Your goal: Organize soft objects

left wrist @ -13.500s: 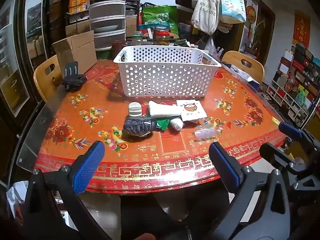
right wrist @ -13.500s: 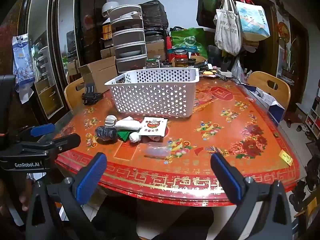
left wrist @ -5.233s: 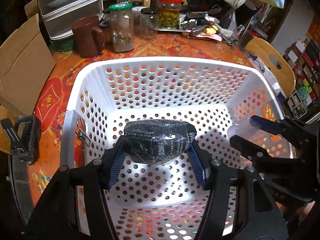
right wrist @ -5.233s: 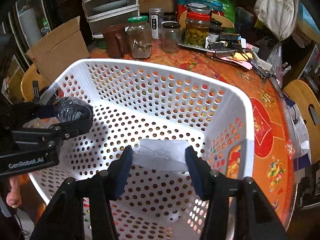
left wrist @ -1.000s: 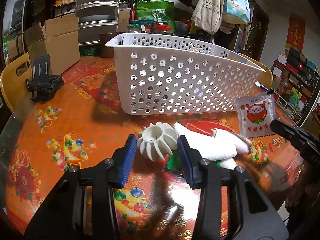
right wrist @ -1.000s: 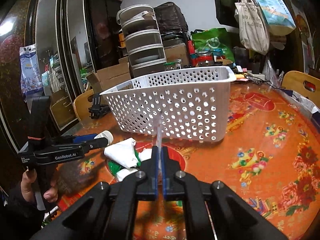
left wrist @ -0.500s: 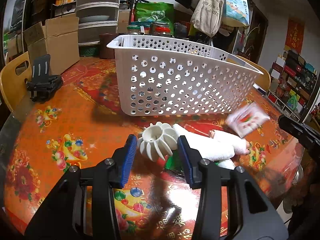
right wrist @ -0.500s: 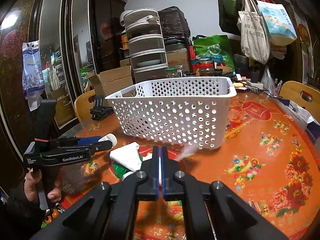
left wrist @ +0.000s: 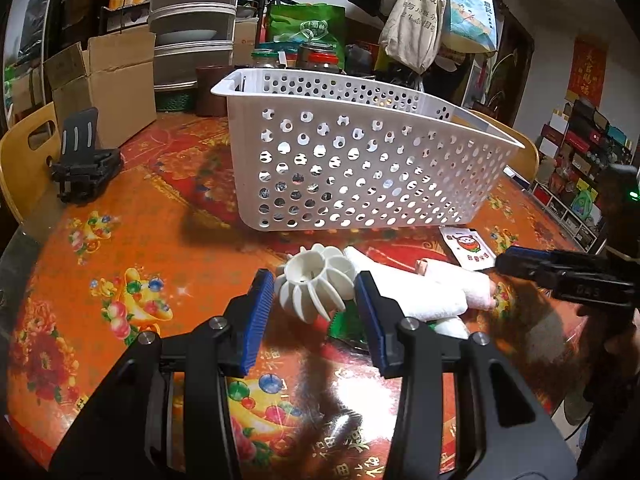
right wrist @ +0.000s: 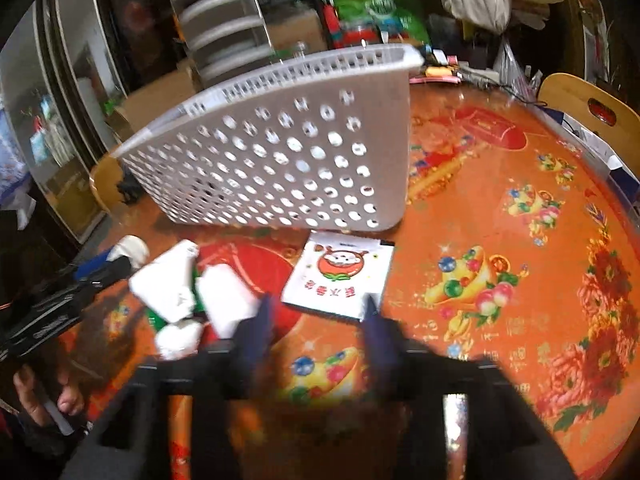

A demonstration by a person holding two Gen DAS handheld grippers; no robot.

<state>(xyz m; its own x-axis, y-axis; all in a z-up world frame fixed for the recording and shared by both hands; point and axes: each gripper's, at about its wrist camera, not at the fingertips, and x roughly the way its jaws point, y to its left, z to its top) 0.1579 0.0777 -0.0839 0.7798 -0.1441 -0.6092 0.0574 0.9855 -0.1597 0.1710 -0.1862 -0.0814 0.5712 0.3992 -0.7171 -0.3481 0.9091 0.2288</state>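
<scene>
My left gripper (left wrist: 315, 300) is shut on a white ribbed round object (left wrist: 316, 282), just above the table in front of the white perforated basket (left wrist: 360, 160). Beside it lie rolled white cloths (left wrist: 424, 296) and a green item (left wrist: 348, 326). A white packet with a red cartoon face (right wrist: 340, 278) lies flat on the table in front of the basket (right wrist: 280, 160). My right gripper (right wrist: 316, 316) is open just behind the packet's near edge; this view is blurred. The cloths (right wrist: 192, 288) lie to its left.
The orange patterned table (left wrist: 120, 240) carries a black phone stand (left wrist: 80, 160), a cardboard box (left wrist: 104, 84) and jars (left wrist: 312, 56) behind the basket. Wooden chairs (right wrist: 584, 104) stand around it. Open tabletop lies to the right (right wrist: 520, 240).
The right gripper has opened and let go of the packet, which now lies flat on the table. The right camera has tilted down. The left gripper still holds the ribbed object.
</scene>
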